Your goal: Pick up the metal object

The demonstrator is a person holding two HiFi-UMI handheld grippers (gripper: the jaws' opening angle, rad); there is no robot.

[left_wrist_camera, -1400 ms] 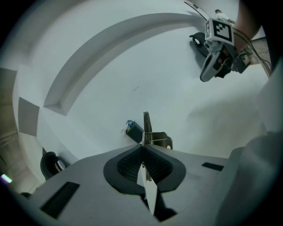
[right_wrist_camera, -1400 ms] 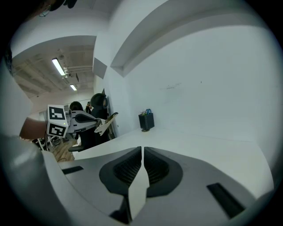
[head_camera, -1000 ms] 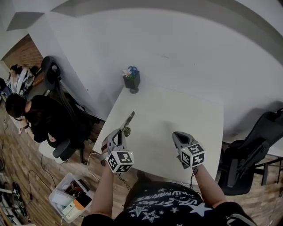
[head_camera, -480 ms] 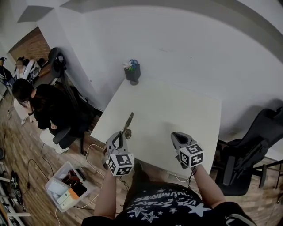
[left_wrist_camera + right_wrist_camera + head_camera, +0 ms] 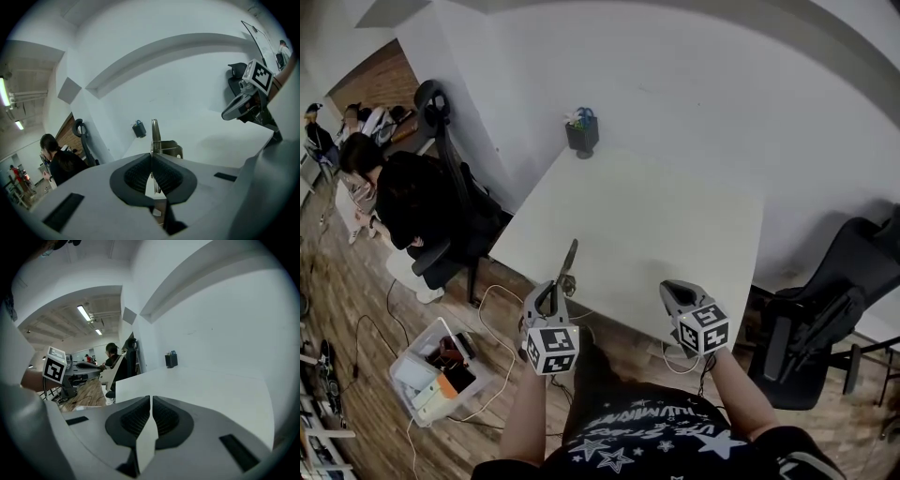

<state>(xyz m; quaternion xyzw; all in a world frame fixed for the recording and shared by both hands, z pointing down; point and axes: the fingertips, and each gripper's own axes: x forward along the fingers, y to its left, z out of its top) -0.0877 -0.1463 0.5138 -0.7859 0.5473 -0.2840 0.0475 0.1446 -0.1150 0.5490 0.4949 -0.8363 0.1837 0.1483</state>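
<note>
My left gripper (image 5: pixel 549 298) is shut on the metal object (image 5: pixel 569 263), a thin flat strip with a bracket-like part at its base. The object points up and away from the jaws, held in the air over the near left edge of the white table (image 5: pixel 675 216). In the left gripper view the metal object (image 5: pixel 155 137) rises straight out from between the closed pads of the left gripper (image 5: pixel 151 158). My right gripper (image 5: pixel 673 294) hovers at the table's near edge, shut with nothing in it. In its own view the right gripper (image 5: pixel 151 401) shows its pads together.
A small dark pot with flowers (image 5: pixel 581 132) stands at the table's far left corner. A person in black (image 5: pixel 403 199) sits on a chair to the left. A black office chair (image 5: pixel 820 323) stands at the right. A plastic box (image 5: pixel 436 375) and cables lie on the wooden floor.
Both grippers have drawn back from above the table to its near edge, the left one still carrying the metal object. The table and pot now sit farther off.
</note>
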